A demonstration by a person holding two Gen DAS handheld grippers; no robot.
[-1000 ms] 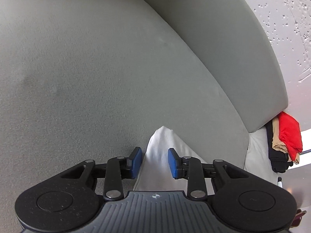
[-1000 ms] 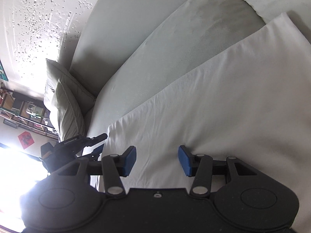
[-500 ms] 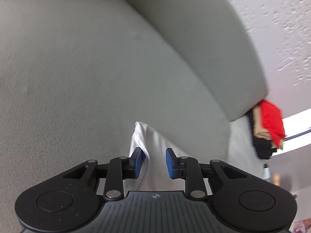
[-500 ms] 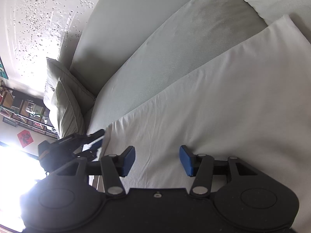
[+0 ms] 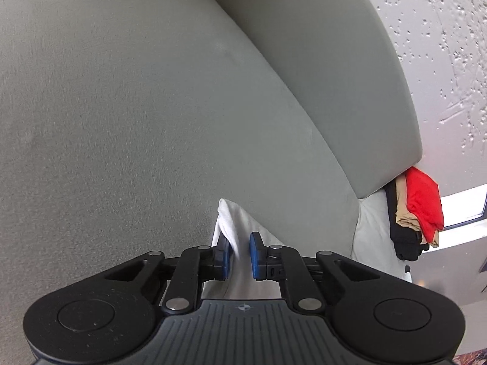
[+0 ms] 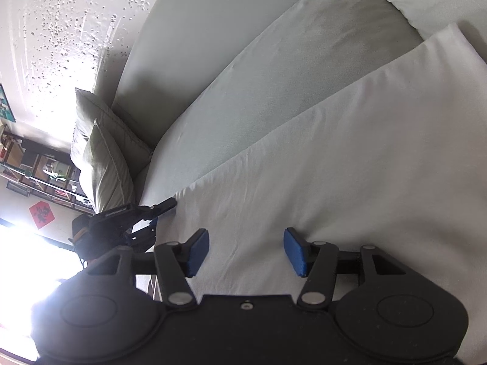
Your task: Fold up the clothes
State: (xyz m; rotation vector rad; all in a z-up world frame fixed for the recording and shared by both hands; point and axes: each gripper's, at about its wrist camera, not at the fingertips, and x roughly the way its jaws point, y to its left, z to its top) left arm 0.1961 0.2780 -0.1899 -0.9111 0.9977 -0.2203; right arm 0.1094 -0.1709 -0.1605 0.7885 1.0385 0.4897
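A white garment (image 6: 350, 158) lies spread flat on the grey sofa seat (image 6: 274, 70). My left gripper (image 5: 239, 254) has its blue pads closed to a narrow gap around a corner of the white garment (image 5: 231, 225), which is lifted slightly off the seat (image 5: 121, 121). The left gripper also shows in the right wrist view (image 6: 158, 210) at the garment's far left corner. My right gripper (image 6: 246, 252) is open wide and empty, hovering over the garment's near edge.
The sofa backrest (image 5: 319, 60) runs along the wall. A stack of folded clothes, red on top (image 5: 423, 203), sits on the sofa arm at the right. Two pale cushions (image 6: 100, 158) stand at the sofa's far end, with shelves (image 6: 36, 167) behind.
My left gripper has narrowed onto the garment's corner and raised it a little. The right gripper has stayed open and almost still.
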